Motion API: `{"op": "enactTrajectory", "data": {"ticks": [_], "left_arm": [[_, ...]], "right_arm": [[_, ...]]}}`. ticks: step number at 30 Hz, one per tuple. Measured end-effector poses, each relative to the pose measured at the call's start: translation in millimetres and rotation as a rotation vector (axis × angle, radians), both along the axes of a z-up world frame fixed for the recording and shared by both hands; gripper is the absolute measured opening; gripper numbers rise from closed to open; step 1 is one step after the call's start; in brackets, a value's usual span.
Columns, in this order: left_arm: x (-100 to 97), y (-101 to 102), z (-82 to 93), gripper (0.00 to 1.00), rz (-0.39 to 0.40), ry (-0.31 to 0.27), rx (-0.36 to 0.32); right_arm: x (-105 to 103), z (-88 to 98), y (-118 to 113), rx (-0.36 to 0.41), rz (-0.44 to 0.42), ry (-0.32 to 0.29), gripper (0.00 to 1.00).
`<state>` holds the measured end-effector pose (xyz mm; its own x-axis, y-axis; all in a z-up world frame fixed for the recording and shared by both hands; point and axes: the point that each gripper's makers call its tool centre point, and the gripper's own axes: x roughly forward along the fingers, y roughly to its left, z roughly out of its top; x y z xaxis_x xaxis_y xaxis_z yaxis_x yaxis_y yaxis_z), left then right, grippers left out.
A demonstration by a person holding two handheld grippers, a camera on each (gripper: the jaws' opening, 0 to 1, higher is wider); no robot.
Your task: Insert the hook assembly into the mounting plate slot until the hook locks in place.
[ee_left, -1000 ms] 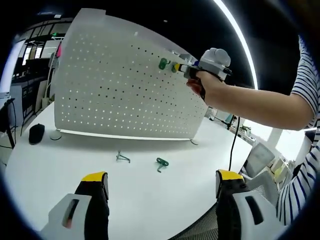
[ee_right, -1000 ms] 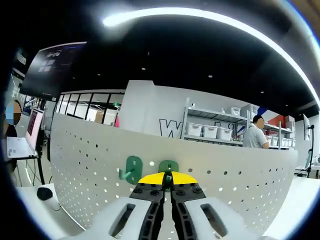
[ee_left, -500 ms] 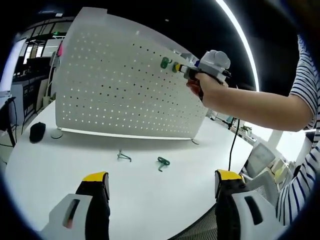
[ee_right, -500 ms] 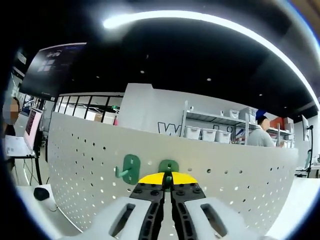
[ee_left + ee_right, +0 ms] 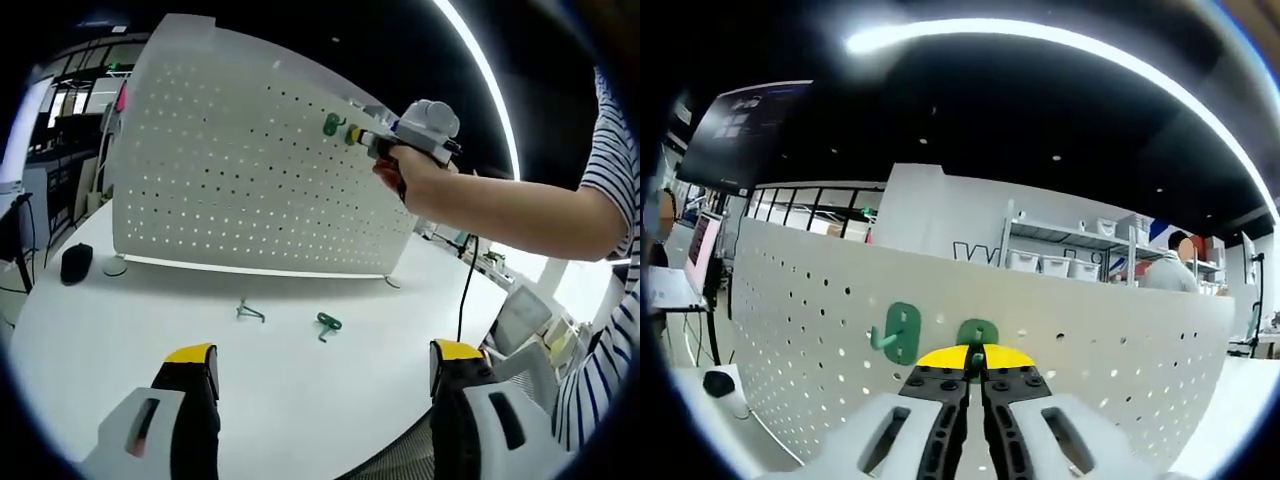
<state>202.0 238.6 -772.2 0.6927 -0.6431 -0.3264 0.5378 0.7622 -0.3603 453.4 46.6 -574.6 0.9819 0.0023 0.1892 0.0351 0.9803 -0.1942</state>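
So, biggest first: white round-edged table (image 5: 300, 400), matte and smooth, with the white perforated mounting plate (image 5: 240, 190) standing upright on small feet across its far side — thin sheet metal, regular grid of small round holes, slightly glossy. Over the last second not much moved: the right gripper (image 5: 976, 372) has stayed pressed up against the plate's upper right area, jaws clenched on the green hook (image 5: 978, 334) whose rounded backplate sits flat on the holes. Compared with a second ago the view has crept a touch closer and the neighbouring green hook, already mounted (image 5: 900, 333), looks squarer-on, so I'd say the person is seating the held hook, not repositioning. My read: insertion is in its last bit, but I can't tell from here whether the tabs have actually locked. From the left gripper view you see the person's hand (image 5: 415, 175) wrapped on that gripper's white handle, striped sleeve (image 5: 615, 150) behind, cable hanging down. Left gripper (image 5: 318, 385) hangs low over the near table edge, jaws spread wide and holding nothing — yellow-tipped black pads on white bodies. Small stuff on the table, between the plate and the left gripper: a spare green hook (image 5: 327, 324), plastic-coated and curled, and to its left a bare grey wire hook (image 5: 246, 312), thin and angular. Far left, a black mouse-like lump (image 5: 75, 263) by the plate's foot.
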Motion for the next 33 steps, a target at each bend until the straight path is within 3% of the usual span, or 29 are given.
{"op": "enactTrajectory", "data": {"ticks": [5, 17, 20, 26, 33], "left_arm": [[-0.5, 0.2, 0.2, 0.89, 0.000, -0.003, 0.004], [0.7, 1.8, 3.4, 0.88, 0.009, -0.020, 0.009], [0.8, 2.0, 3.4, 0.89, 0.011, -0.021, 0.011], [0.2, 1.2, 4.0, 0.89, 0.006, -0.028, 0.018], [-0.9, 0.3, 3.8, 0.89, -0.004, -0.037, 0.031]], "right_arm": [[-0.8, -0.3, 0.4, -0.057, -0.019, 0.025, 0.01], [-2.3, 5.5, -1.1, -0.014, -0.006, 0.053, 0.14], [-7.5, 17.4, -2.1, 0.017, 0.007, 0.028, 0.15], [-19.1, 35.1, 0.9, 0.006, 0.041, 0.003, 0.16], [-34.5, 33.3, 2.2, -0.013, 0.077, 0.029, 0.16]]}}
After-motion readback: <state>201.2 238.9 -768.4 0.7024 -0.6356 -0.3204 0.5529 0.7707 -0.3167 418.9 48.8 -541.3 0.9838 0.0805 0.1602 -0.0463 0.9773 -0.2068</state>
